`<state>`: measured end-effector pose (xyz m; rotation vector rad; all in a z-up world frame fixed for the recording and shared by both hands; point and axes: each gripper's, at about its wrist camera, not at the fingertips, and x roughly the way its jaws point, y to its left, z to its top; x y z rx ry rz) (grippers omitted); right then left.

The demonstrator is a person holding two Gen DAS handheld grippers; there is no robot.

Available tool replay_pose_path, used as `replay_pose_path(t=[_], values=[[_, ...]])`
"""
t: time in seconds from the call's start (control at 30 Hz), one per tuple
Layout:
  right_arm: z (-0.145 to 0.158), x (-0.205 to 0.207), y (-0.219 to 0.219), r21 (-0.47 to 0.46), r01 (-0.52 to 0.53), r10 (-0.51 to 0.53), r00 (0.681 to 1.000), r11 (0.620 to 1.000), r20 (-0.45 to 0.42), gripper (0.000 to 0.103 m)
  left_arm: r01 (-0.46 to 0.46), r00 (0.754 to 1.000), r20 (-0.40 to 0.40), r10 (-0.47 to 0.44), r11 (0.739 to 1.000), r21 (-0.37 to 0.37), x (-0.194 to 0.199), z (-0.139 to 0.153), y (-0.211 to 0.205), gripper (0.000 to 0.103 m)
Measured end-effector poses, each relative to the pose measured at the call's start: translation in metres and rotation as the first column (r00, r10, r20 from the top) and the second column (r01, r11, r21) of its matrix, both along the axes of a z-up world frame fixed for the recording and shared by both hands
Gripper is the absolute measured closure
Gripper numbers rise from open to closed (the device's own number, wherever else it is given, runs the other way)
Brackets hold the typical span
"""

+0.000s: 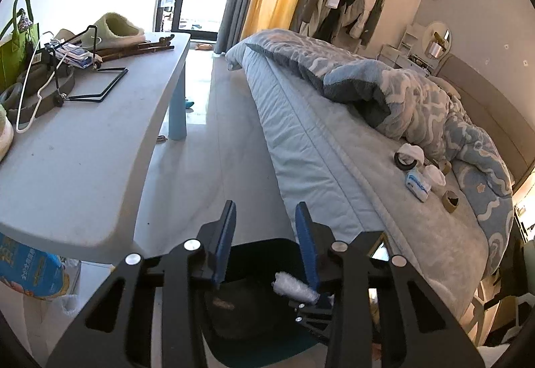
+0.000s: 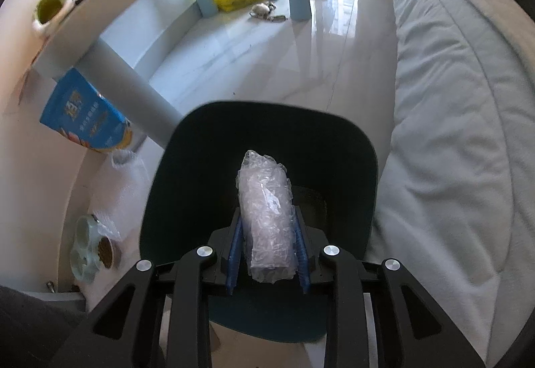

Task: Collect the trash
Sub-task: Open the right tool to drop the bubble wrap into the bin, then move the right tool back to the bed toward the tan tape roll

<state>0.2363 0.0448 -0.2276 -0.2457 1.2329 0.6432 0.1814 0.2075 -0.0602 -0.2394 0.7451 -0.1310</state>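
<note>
A roll of crumpled plastic wrap (image 2: 265,217) sits pinched between the blue fingers (image 2: 235,246) of the right gripper (image 2: 267,254), directly above the dark bin (image 2: 160,200) that stands on the floor (image 2: 267,60) between the tabletop (image 2: 100,0) and the bed (image 2: 451,100). The left gripper (image 1: 265,241) hangs above the same bin with nothing between its fingers, which sit at their narrowest setting though a gap shows between the pads.

The step in hand looks like the drop. Done well, it means keeping the roll centred over the opening, lowering it past the rim before letting go, and spreading the fingers fully so the clingy film does not hang on a pad. The left gripper should hold clear of the bin mouth.

More likely trash waits on the bed: a wrapped packet (image 1: 418,184) and white wads (image 1: 434,174) near the quilt (image 1: 418,100).

Much stays unclear. The bin's floor is dark, and its contents cannot be made out. The near rim is covered by the gripper frames in both views. In the left view only one end of the roll shows. What the wrap encloses, if anything, cannot be told, and the objects on the bed are too small to identify firmly.
</note>
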Motion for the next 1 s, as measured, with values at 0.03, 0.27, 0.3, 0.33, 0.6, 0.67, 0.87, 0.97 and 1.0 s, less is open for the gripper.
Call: replay_pose_path(t=[0.03, 0.27, 0.3, 0.33, 0.6, 0.67, 0.87, 0.97, 1.0], values=[[-0.003, 0.000, 0.000, -0.007, -0.001, 0.001, 1.000, 1.000, -0.008, 0.074, 0.002, 1.000, 0.002, -0.002, 1.000, -0.001, 0.000, 0.001, -0.001, 0.068], [-0.010, -0.004, -0.001, -0.025, -0.011, 0.011, 1.000, 1.000, -0.025, 0.061, 0.006, 1.000, 0.024, -0.006, 1.000, 0.019, -0.002, 0.010, -0.007, 0.068], [-0.010, -0.005, -0.001, -0.026, -0.015, 0.014, 1.000, 1.000, -0.024, 0.049, 0.002, 1.000, 0.027, -0.003, 1.000, 0.024, -0.003, 0.011, -0.008, 0.068], [-0.008, -0.006, 0.000, -0.022, -0.017, 0.017, 1.000, 1.000, -0.023, 0.047, -0.003, 1.000, 0.030, 0.002, 1.000, 0.029, -0.003, 0.012, -0.008, 0.068], [0.020, -0.009, -0.001, 0.038, -0.031, 0.030, 0.999, 0.999, 0.032, 0.047, -0.020, 0.998, 0.058, 0.018, 0.999, 0.034, -0.002, 0.024, -0.011, 0.059], [0.029, -0.009, -0.003, 0.051, -0.036, 0.033, 0.998, 0.998, 0.052, 0.047, -0.022, 0.998, 0.067, 0.019, 0.999, 0.039, -0.002, 0.027, -0.011, 0.056], [0.066, -0.014, -0.013, 0.113, -0.043, 0.026, 0.988, 0.993, 0.150, 0.042, -0.019, 0.995, 0.095, 0.015, 0.999, 0.040, -0.001, 0.037, -0.020, 0.044], [0.087, -0.016, -0.022, 0.128, -0.042, 0.014, 0.977, 0.991, 0.211, 0.041, -0.014, 0.995, 0.104, 0.011, 0.999, 0.030, 0.001, 0.039, -0.028, 0.043], [0.091, -0.016, -0.026, 0.134, -0.040, 0.010, 0.975, 0.990, 0.222, 0.040, -0.013, 0.994, 0.107, 0.010, 1.000, 0.028, 0.002, 0.040, -0.030, 0.042]])
